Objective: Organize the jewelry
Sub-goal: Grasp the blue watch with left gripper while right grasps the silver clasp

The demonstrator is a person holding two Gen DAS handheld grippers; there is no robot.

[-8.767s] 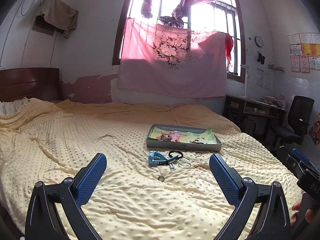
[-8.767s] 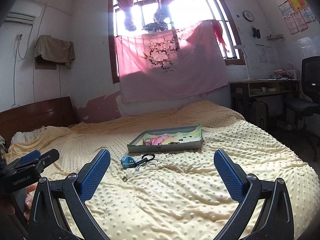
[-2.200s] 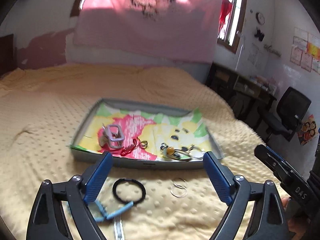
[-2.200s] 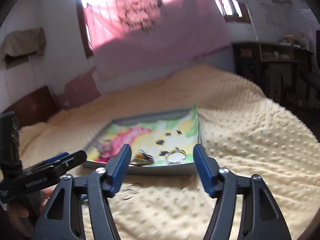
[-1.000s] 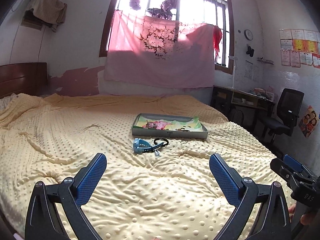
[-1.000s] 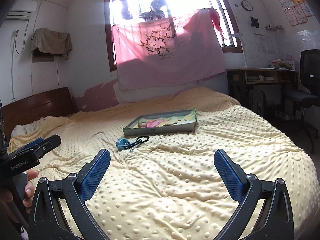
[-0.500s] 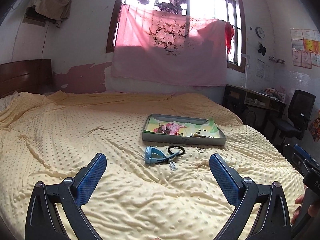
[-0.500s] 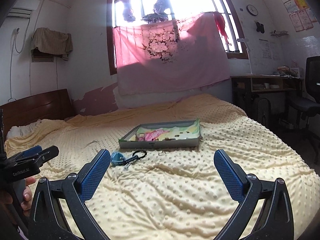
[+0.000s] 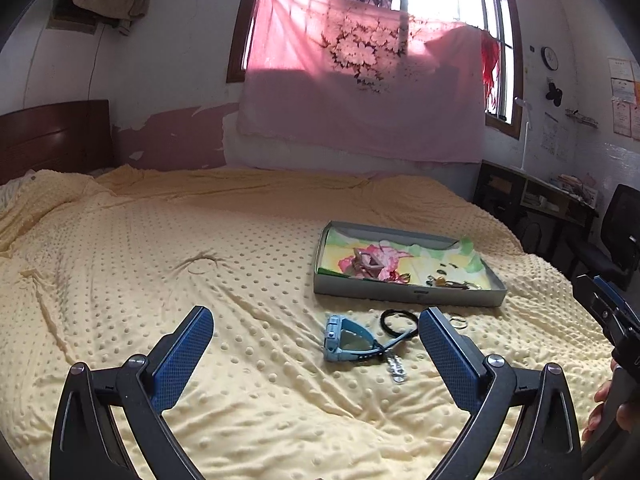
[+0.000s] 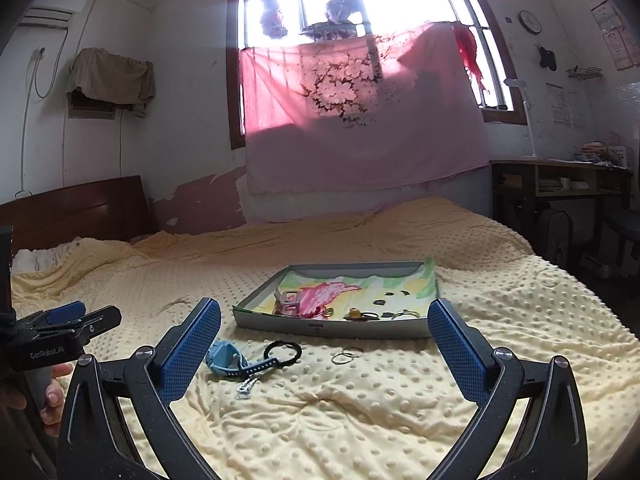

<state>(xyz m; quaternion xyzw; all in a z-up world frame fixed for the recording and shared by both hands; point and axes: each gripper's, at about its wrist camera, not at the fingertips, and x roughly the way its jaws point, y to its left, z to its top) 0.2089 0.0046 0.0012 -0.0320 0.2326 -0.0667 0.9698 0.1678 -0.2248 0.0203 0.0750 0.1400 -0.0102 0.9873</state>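
Note:
A shallow grey tray with a flowered lining lies on the yellow bedspread and holds several rings and small pieces. In front of it lie a blue watch, a black hair band, thin metal rings and a small silver clasp. My left gripper is open and empty, a little short of the watch. My right gripper is open and empty too, with the loose pieces showing between its fingers.
The dotted yellow bedspread spreads wide to the left. A wooden headboard stands at the far left, a desk and a black office chair at the right. A pink cloth hangs under the window.
Both grippers have come closer to the tray and the loose jewelry over the last second. Both stay open and empty.

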